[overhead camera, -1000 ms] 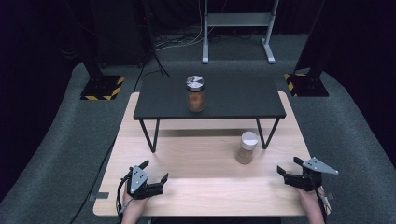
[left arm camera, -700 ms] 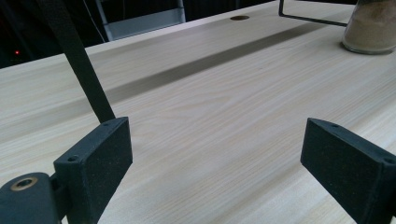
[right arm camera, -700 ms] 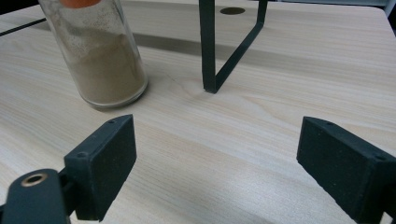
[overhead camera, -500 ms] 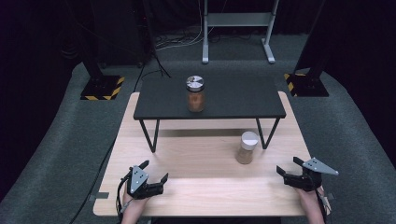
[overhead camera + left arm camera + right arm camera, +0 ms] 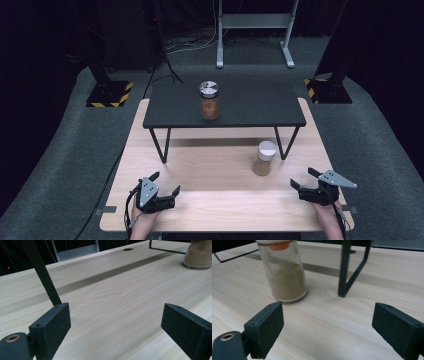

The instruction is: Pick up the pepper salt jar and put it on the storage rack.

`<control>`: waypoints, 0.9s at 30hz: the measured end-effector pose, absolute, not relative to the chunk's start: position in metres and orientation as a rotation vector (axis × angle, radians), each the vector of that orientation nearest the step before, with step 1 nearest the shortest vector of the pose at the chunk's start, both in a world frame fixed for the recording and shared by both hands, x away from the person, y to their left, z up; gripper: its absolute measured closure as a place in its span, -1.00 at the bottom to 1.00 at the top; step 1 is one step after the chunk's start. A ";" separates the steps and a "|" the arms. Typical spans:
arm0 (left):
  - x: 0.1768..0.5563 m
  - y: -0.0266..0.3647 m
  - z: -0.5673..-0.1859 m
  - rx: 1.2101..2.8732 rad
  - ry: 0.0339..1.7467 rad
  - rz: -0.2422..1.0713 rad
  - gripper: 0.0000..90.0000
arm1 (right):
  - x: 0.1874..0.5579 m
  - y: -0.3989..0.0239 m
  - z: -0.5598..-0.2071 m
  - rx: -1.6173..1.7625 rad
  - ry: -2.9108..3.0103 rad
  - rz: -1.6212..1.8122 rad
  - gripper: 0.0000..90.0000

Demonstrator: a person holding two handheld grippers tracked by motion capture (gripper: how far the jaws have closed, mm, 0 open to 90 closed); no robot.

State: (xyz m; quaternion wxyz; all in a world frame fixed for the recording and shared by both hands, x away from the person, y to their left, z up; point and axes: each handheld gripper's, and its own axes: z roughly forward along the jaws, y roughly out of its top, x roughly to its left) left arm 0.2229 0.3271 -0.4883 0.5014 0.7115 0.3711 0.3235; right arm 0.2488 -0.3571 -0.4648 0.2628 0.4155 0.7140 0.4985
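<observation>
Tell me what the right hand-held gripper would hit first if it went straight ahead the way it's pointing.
Probably the white-lidded jar of brown powder. The right hand-held gripper stands open and empty, and the jar sits ahead, slightly left of its centre line. It might slip past toward the black shelf leg; depth is hard to judge.

Surface [image 5: 210, 200]: pale wood, matt, fine straight grain, smooth. Raised shelf [image 5: 250, 102] over it: dark matt top on thin black metal legs. Near jar [image 5: 283, 275]: clear glossy glass, I read a fine tan powder inside; white smooth lid. Far jar [image 5: 209, 100]: glass, shiny metallic lid. Right claw [image 5: 327, 327] pads look black, matt, finely grainy like foam rubber; left claw [image 5: 115, 327] the same.
</observation>
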 end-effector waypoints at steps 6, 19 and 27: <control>0.223 0.327 -0.488 1.720 0.896 0.783 -0.81 | 0.251 -0.347 -0.465 1.077 1.944 1.425 -0.82; 0.222 0.327 -0.488 1.719 0.896 0.785 -0.81 | 0.267 -0.328 -0.452 0.994 1.970 1.496 -0.83; 0.222 0.328 -0.488 1.717 0.898 0.782 -0.81 | 0.285 -0.312 -0.442 0.995 1.965 1.495 -0.83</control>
